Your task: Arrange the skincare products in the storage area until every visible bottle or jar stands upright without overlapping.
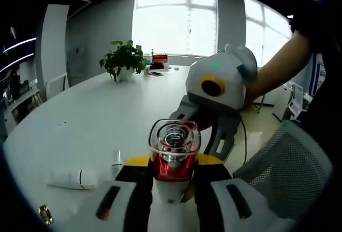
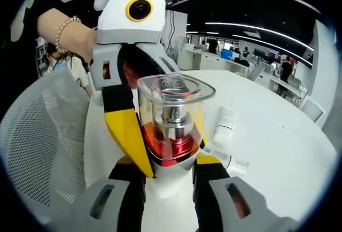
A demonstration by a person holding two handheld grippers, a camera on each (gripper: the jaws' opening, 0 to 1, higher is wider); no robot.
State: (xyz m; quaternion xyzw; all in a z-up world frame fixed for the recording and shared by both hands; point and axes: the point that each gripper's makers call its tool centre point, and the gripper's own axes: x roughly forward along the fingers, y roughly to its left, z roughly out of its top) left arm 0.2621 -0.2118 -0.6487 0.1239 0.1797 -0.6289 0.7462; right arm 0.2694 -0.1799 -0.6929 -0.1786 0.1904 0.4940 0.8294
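While both grippers [image 1: 172, 189] [image 2: 170, 186] clamp the red, clear-capped bottle [image 1: 174, 154] [image 2: 172, 130] between closed jaws, we read no label; white tube [image 1: 72, 178] lies nearby.

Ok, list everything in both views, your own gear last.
bottle: one, red with clear cap, between both grippers' jaws
tube: one, white, lying on the table
small white container: one, on the table behind the bottle
potted plant: one, green, far side of table
table: one, white
mesh chair: one, grey, beside the table
left gripper: yellow-tipped jaws on the bottle
right gripper: jaws on the bottle
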